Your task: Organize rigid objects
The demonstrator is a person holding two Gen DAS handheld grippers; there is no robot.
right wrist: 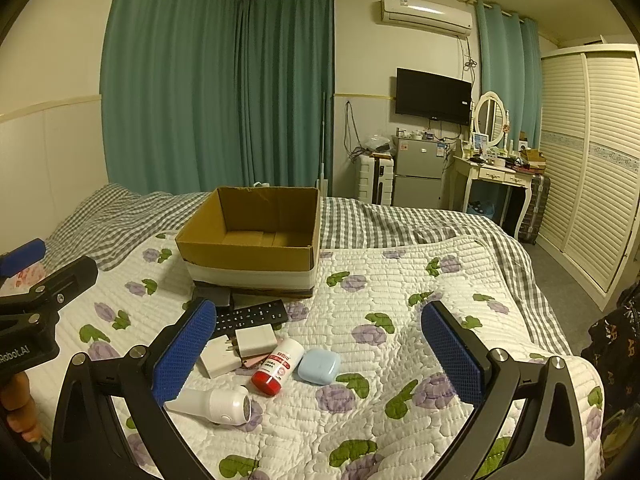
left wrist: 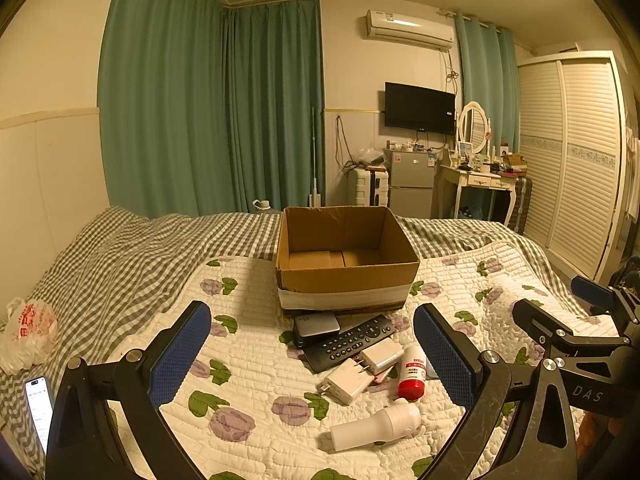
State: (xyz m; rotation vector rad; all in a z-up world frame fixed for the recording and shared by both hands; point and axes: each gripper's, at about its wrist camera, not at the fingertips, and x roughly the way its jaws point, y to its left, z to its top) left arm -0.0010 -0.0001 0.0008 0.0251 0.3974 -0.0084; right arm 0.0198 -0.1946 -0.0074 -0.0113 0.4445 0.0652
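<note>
An open, empty cardboard box (left wrist: 346, 256) (right wrist: 250, 240) stands on the quilted floral bedspread. In front of it lie a grey power bank (left wrist: 316, 325), a black remote (left wrist: 347, 342) (right wrist: 252, 314), two white chargers (left wrist: 347, 382) (left wrist: 381, 355) (right wrist: 256, 340), a white bottle with a red cap (left wrist: 412, 372) (right wrist: 277, 366), a white lint shaver (left wrist: 376, 426) (right wrist: 212, 404) and a light blue earbud case (right wrist: 319, 366). My left gripper (left wrist: 312, 358) is open and empty, above the pile. My right gripper (right wrist: 319, 354) is open and empty, just right of the pile.
A phone with a lit screen (left wrist: 39, 408) and a white plastic bag (left wrist: 30, 330) lie at the bed's left edge. A checked sheet covers the far bed. A wardrobe (right wrist: 592, 160), dressing table (right wrist: 496, 172) and small fridge (right wrist: 418, 174) stand beyond.
</note>
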